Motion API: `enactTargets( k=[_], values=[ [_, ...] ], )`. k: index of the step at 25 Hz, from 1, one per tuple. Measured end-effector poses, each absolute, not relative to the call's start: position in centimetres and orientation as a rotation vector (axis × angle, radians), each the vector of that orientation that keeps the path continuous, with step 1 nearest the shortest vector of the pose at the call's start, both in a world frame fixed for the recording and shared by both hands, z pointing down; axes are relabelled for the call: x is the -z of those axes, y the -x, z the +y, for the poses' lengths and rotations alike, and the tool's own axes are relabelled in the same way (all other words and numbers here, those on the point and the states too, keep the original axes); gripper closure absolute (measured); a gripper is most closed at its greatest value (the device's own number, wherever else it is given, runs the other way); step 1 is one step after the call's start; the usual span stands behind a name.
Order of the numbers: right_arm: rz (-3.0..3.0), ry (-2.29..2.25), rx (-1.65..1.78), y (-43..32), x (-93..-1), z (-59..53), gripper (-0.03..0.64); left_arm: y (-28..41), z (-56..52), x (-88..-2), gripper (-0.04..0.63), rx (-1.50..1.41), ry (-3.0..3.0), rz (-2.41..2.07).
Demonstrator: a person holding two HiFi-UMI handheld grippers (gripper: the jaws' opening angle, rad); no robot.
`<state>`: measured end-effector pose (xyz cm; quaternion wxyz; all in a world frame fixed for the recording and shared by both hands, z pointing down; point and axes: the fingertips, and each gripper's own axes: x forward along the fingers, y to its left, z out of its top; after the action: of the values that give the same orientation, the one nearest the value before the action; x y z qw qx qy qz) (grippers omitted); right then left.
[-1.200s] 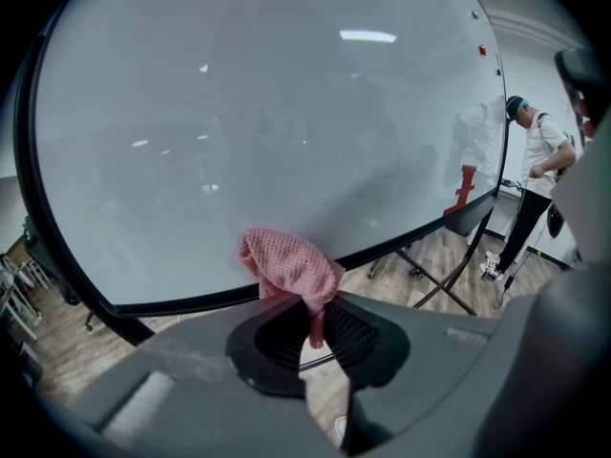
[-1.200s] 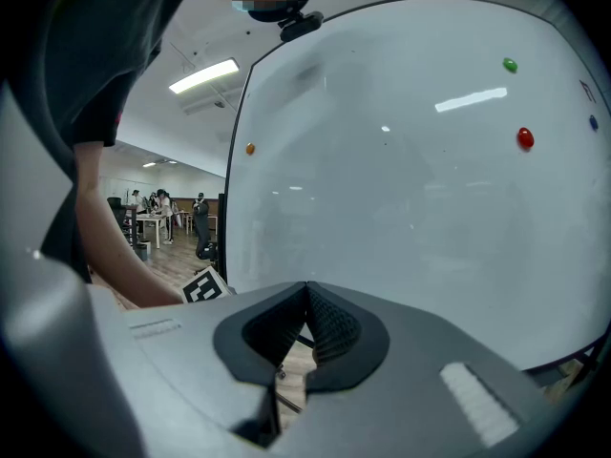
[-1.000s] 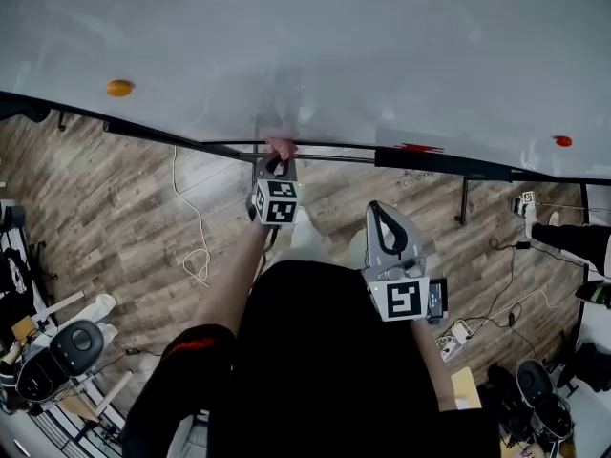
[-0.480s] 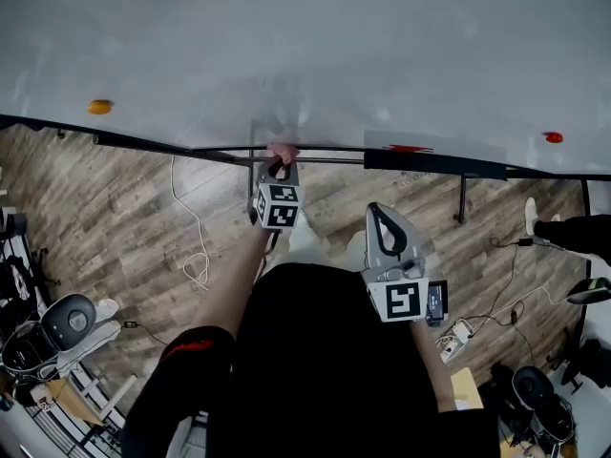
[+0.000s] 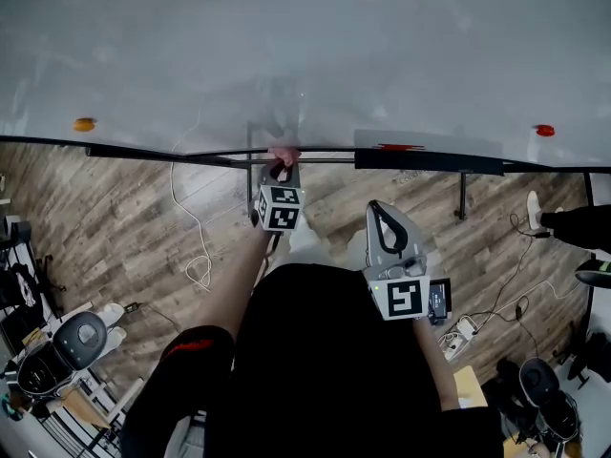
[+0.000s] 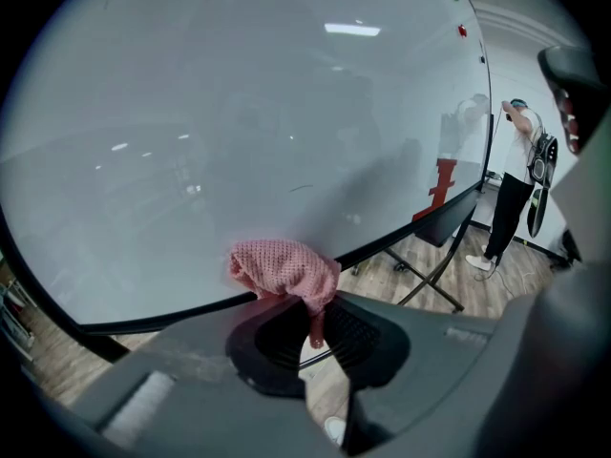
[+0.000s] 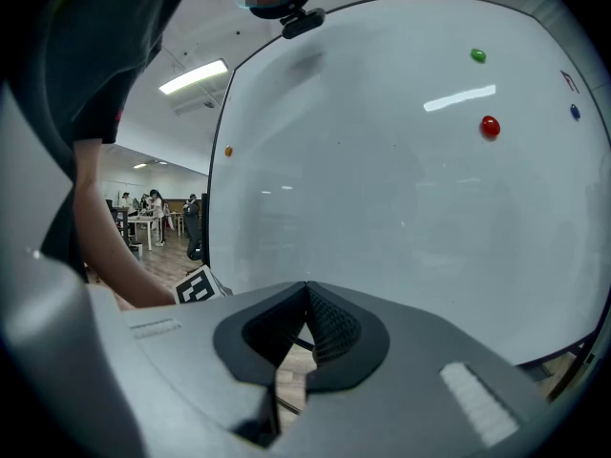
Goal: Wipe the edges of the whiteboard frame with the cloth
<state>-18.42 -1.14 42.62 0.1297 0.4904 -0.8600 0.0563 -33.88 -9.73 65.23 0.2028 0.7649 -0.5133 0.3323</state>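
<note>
Left tool [image 5: 280,164] with cloth [image 5: 282,151] farther right along frame [image 5: 134,151]

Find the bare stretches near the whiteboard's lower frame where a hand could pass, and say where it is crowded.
Bare: the whiteboard face between the orange magnet and the red magnet, and the short frame stretch between the cloth, clamped in the left hand-held gripper, and the black tray. Crowded: that tray, with a red object on it.
</note>
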Motion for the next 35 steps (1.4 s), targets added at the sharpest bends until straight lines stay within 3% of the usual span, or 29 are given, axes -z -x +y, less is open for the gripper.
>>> enactTargets(
  k=[35],
  values=[
    [-2.495,-1.461,-0.134,8.0,-41.8,-3.9,0.615,23.2,-10.0,-65.2,0.563,-1.030,-2.176,-1.350]
  ],
)
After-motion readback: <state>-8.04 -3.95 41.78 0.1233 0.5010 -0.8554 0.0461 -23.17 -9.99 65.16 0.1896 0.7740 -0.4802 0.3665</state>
